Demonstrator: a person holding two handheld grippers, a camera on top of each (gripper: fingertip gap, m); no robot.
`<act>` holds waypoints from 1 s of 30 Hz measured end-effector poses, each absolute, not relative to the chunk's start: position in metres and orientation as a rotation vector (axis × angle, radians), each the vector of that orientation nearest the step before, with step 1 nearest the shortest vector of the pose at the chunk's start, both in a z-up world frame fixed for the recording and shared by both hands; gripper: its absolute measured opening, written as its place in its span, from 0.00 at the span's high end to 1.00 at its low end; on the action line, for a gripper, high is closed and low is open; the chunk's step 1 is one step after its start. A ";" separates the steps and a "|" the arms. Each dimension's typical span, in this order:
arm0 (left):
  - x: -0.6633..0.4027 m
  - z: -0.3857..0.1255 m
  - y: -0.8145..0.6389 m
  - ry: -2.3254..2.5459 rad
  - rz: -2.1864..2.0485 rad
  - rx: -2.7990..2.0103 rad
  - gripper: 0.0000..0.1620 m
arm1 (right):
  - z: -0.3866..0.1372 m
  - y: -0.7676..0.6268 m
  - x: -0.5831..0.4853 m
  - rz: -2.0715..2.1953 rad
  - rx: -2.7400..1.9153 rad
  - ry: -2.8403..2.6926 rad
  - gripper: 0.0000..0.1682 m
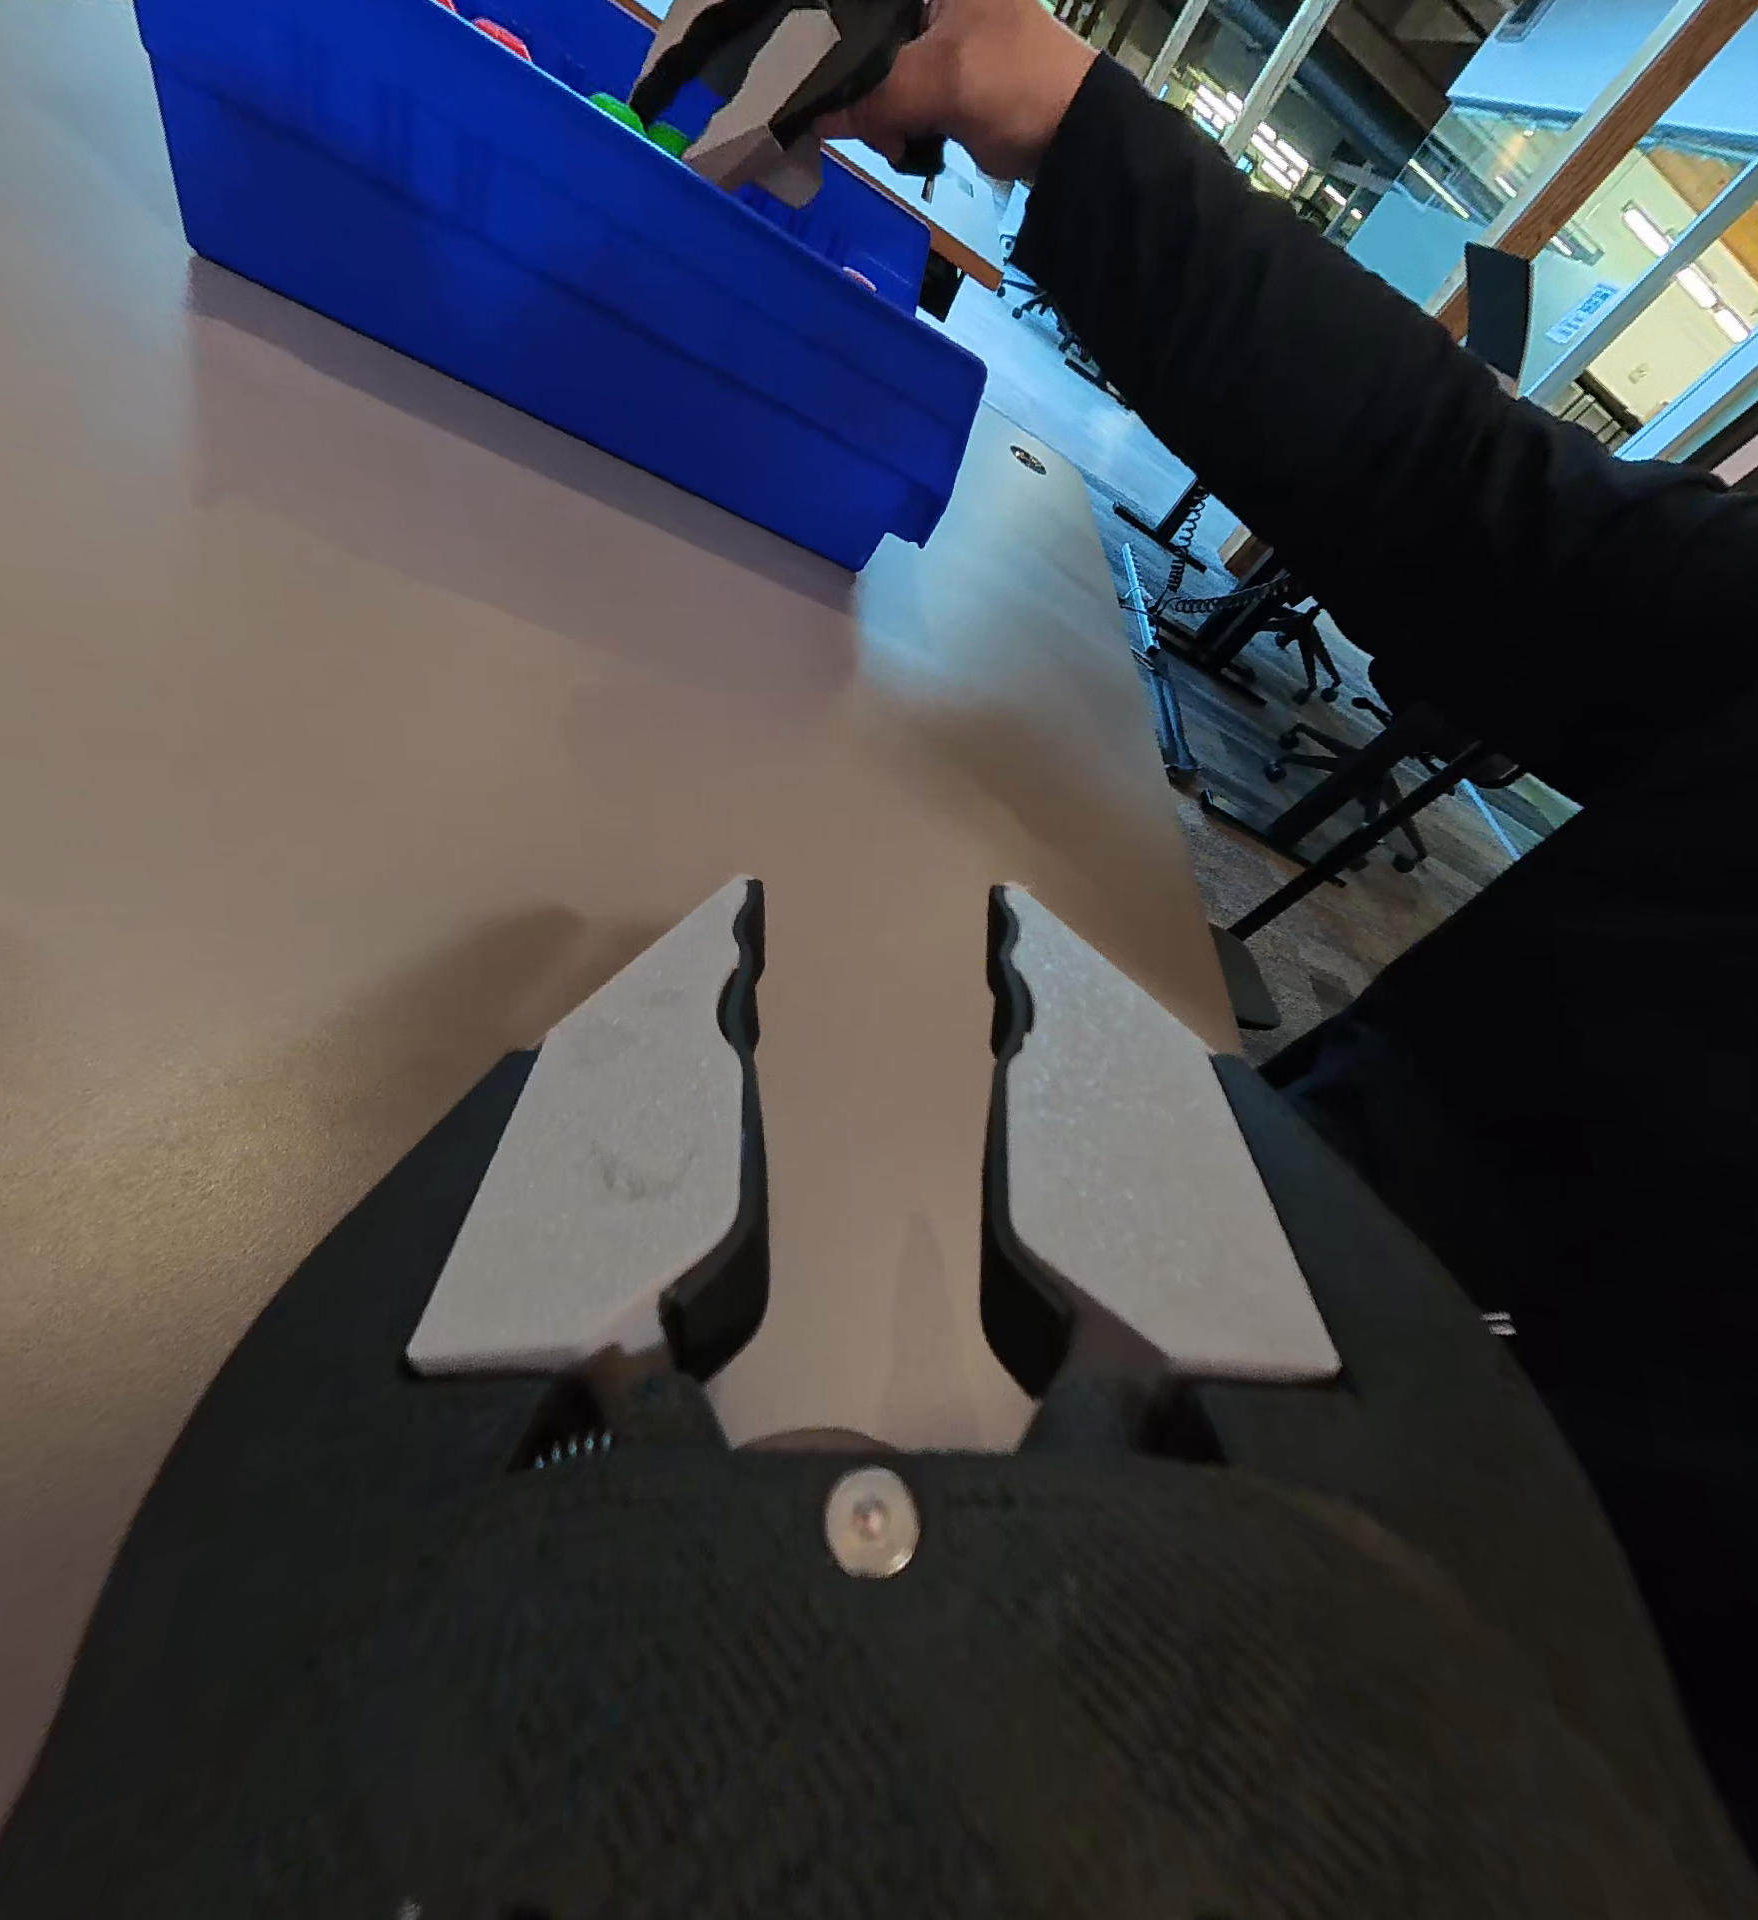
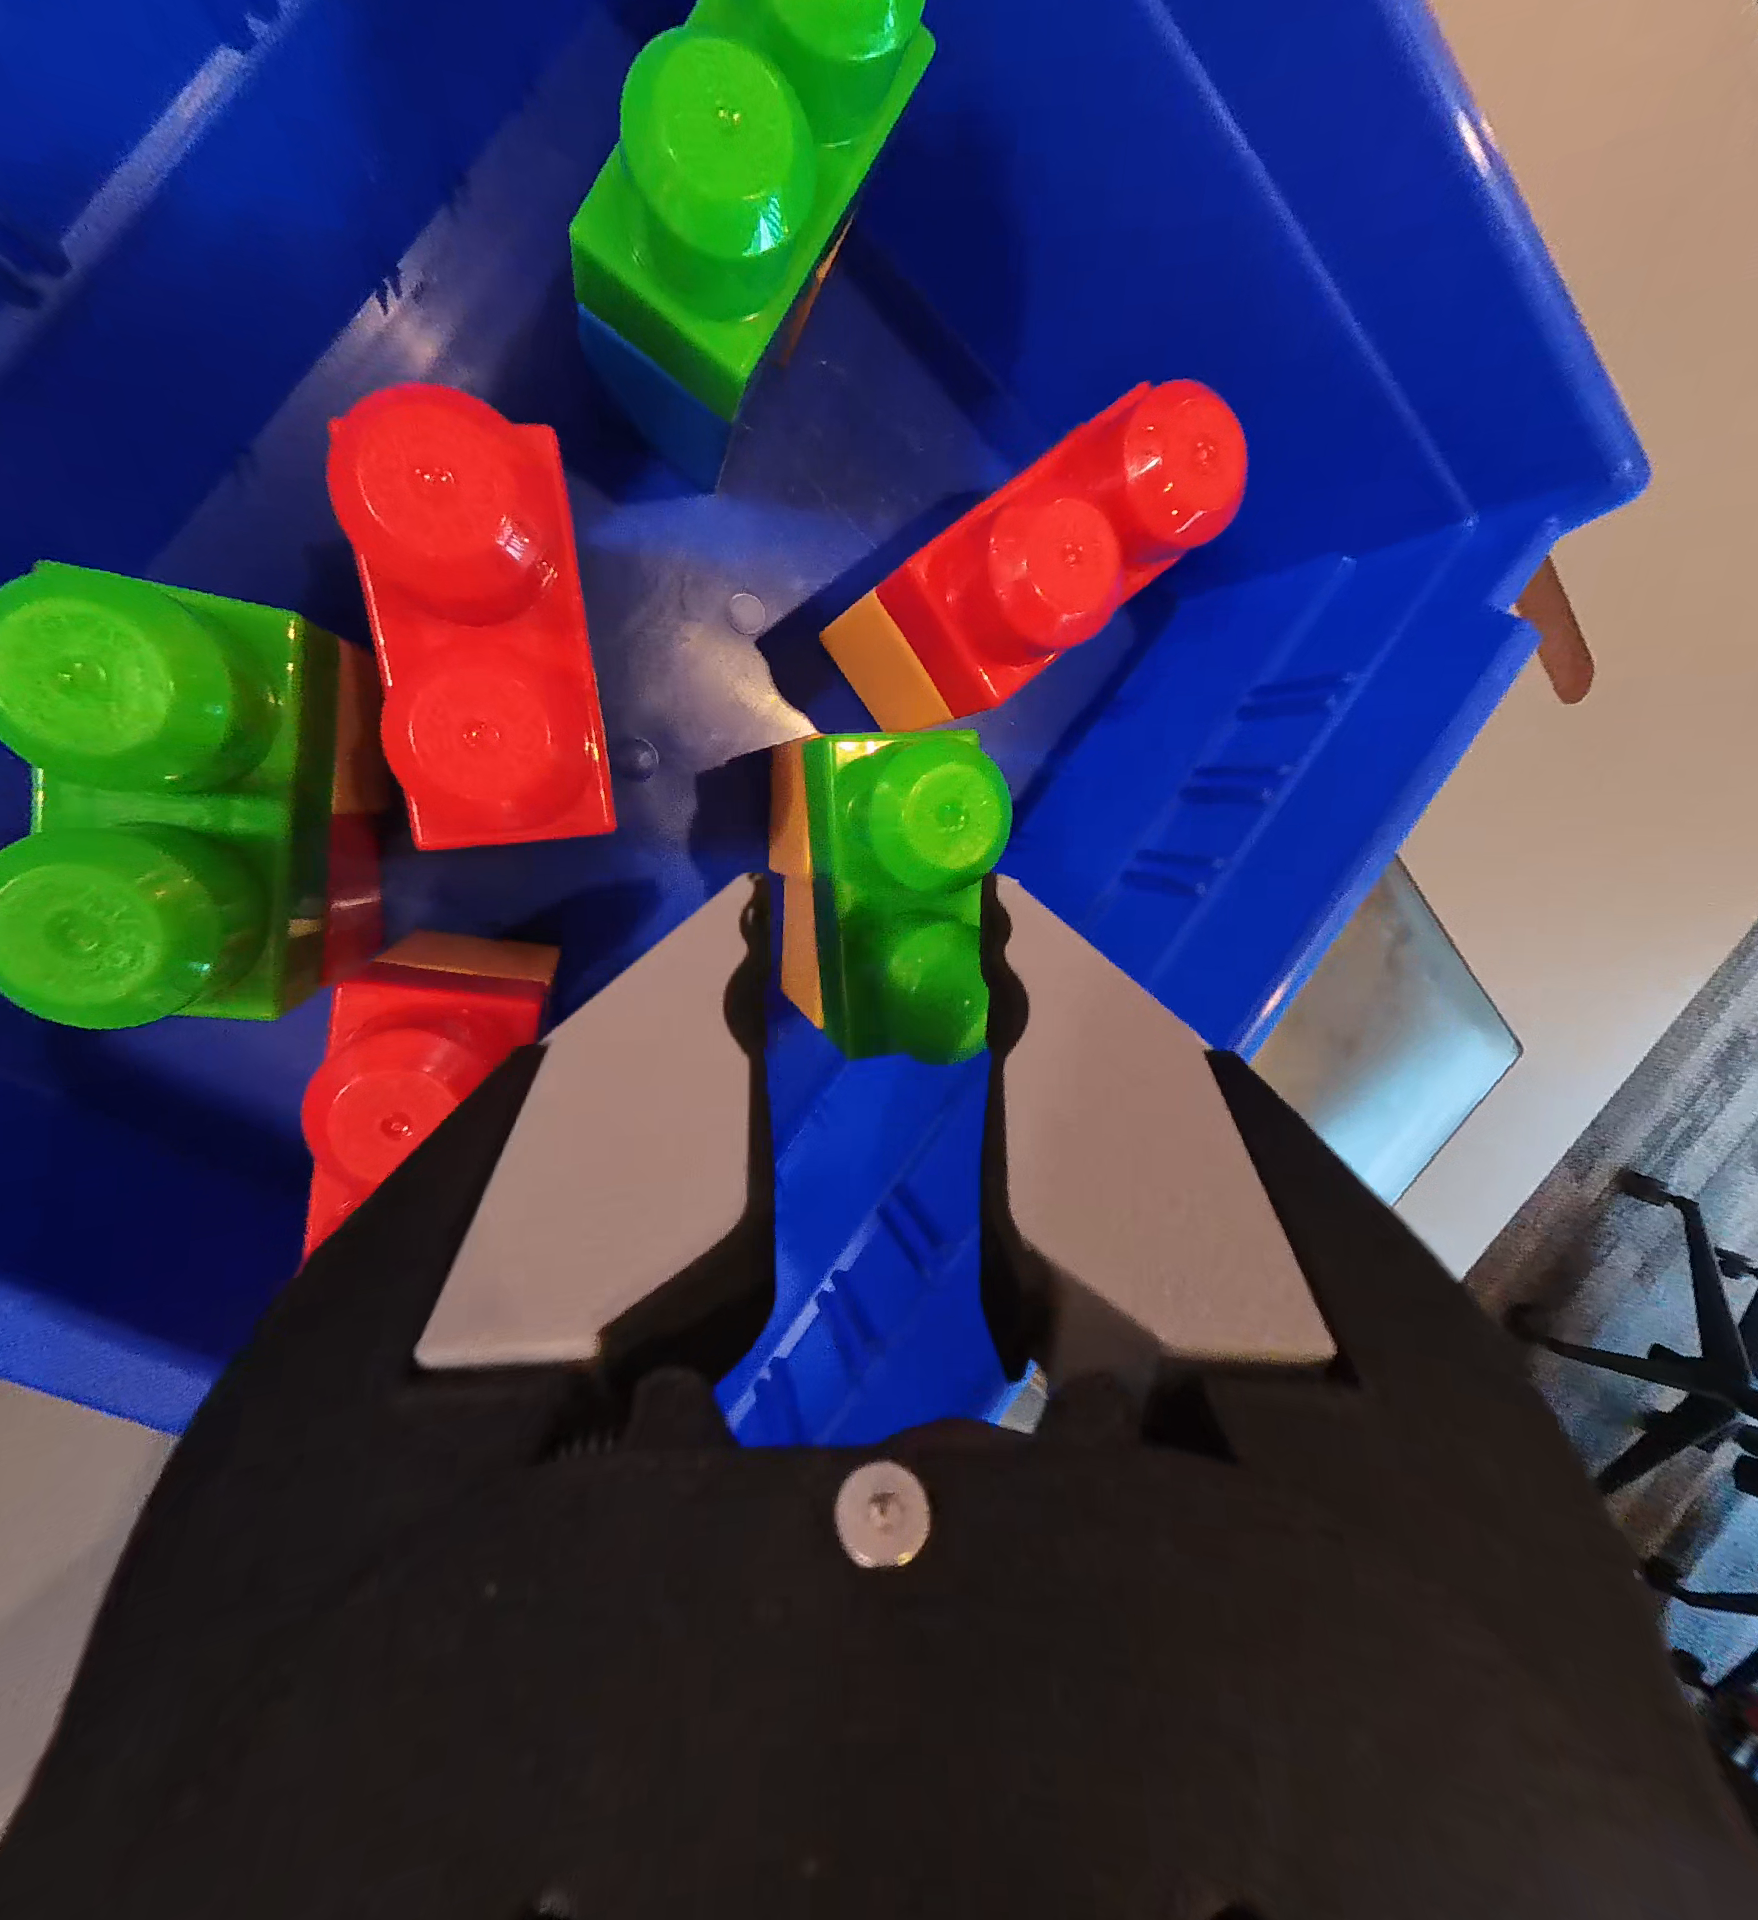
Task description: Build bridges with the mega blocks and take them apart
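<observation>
Currently right gripper (image 2: 875,914) over blue bin (image 2: 1270,343), jaws part-open astride green block (image 2: 906,894); contact not confirmed, nothing held. Block sits on orange piece, close to bin wall. Other red and green blocks (image 2: 470,623) loose in bin. Left gripper (image 1: 875,914) idle over bare tabletop (image 1: 335,727), jaws apart, empty. Risks: finger fouling wall on closure; off-centre pinch twisting block; orange piece lifting too or dropping mid-transfer.
</observation>
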State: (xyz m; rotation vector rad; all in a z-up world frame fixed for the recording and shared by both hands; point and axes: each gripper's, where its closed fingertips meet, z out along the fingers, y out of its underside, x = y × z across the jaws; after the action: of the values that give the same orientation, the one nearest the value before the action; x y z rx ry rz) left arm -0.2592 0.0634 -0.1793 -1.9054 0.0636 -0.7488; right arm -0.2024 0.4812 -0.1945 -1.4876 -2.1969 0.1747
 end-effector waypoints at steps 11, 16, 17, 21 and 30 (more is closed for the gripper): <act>-0.265 -0.180 0.063 0.041 -0.741 -1.904 0.75 | -0.176 0.491 -0.216 0.308 -1.666 -1.962 0.84; -0.269 -0.183 0.062 0.029 -0.735 -1.911 0.75 | -0.192 0.490 -0.217 0.356 -1.760 -1.952 0.85; -0.269 -0.182 0.062 0.026 -0.738 -1.907 0.75 | -0.194 0.490 -0.217 0.348 -1.756 -1.958 0.84; -0.271 -0.182 0.062 0.019 -0.741 -1.906 0.75 | -0.173 0.483 -0.223 0.425 -1.706 -1.899 0.81; -0.276 -0.183 0.064 0.013 -0.693 -1.910 0.74 | -0.059 0.371 -0.245 0.907 -1.376 -1.681 0.70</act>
State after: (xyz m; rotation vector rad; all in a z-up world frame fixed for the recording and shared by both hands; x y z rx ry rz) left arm -0.2756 0.0636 -0.1831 -1.9103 0.0130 -0.6930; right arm -0.2453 0.3706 -0.0592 -1.3760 -1.6815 0.9072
